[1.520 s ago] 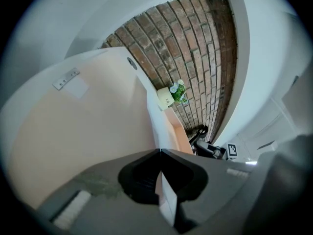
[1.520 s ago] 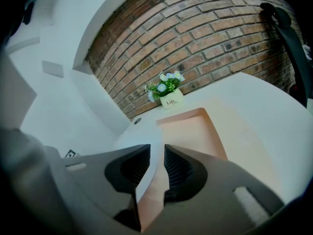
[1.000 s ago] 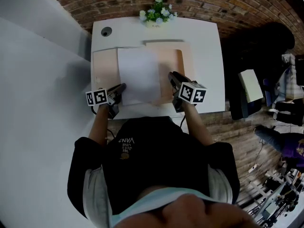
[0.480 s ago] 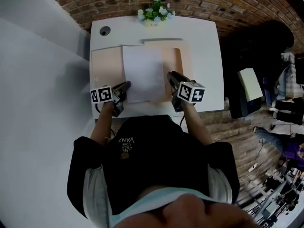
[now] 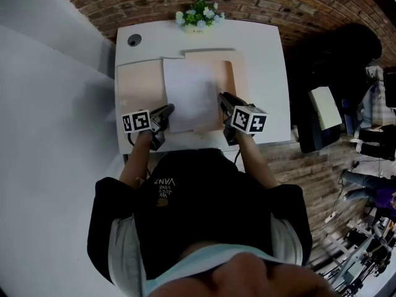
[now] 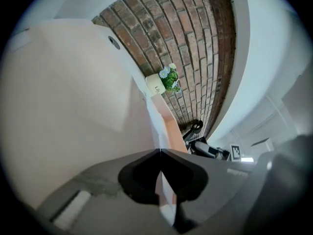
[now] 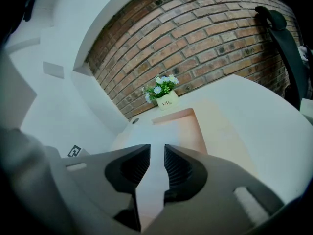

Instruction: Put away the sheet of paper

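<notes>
A white sheet of paper (image 5: 190, 94) lies over an open peach folder (image 5: 139, 82) on the white table (image 5: 266, 48). My left gripper (image 5: 168, 109) is at the sheet's lower left corner. In the left gripper view its jaws (image 6: 160, 153) are shut, with the sheet (image 6: 155, 126) pinched between them and seen edge-on. My right gripper (image 5: 221, 96) rests at the sheet's lower right edge. In the right gripper view the right gripper (image 7: 156, 151) shows a narrow gap between its jaws, with the paper (image 7: 148, 190) below and nothing pressed between the pads.
A small pot of flowers (image 5: 198, 16) stands at the table's far edge against the brick wall. A round cable hole (image 5: 134, 40) sits at the far left corner. A white wall runs along the left, and a dark chair and clutter stand to the right of the table.
The left gripper has moved right and slightly away from me, dragging the sheet with it toward the folder's middle. The right gripper has hardly moved.
</notes>
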Available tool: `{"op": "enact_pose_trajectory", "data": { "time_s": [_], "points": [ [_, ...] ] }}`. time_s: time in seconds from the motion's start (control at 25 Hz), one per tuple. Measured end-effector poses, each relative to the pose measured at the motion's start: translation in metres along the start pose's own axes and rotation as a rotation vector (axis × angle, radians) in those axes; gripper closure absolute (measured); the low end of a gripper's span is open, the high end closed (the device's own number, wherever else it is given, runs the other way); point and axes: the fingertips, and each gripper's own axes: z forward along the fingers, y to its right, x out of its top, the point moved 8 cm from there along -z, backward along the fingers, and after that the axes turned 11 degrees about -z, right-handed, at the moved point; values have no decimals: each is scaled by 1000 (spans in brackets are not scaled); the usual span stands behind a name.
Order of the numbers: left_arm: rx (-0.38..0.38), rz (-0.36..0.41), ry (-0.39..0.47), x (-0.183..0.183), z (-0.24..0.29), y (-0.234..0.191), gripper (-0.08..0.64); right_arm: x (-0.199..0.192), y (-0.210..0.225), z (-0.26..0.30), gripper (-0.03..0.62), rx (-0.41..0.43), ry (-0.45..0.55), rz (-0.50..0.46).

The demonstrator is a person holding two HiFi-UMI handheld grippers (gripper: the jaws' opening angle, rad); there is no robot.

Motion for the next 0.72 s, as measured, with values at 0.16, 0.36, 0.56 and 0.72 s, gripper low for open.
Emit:
{"op": "enact_pose_trajectory", "data": {
  "time_s": [0.16,0.36,0.56,0.72],
  "points": [
    [4,-4,2,-3,4,3,560,-1,2,-5,505,-1,2,4],
    [2,-9,-1,-6,14,6,560,-3,9,-11,505,-7,6,12],
    [-2,-15,4,-10,22,9,560,-4,16,-19,505,-10,11,17],
    [2,-16,5,-11,28,11,560,-4,20,-24,505,-10,14,20]
  ]
}}
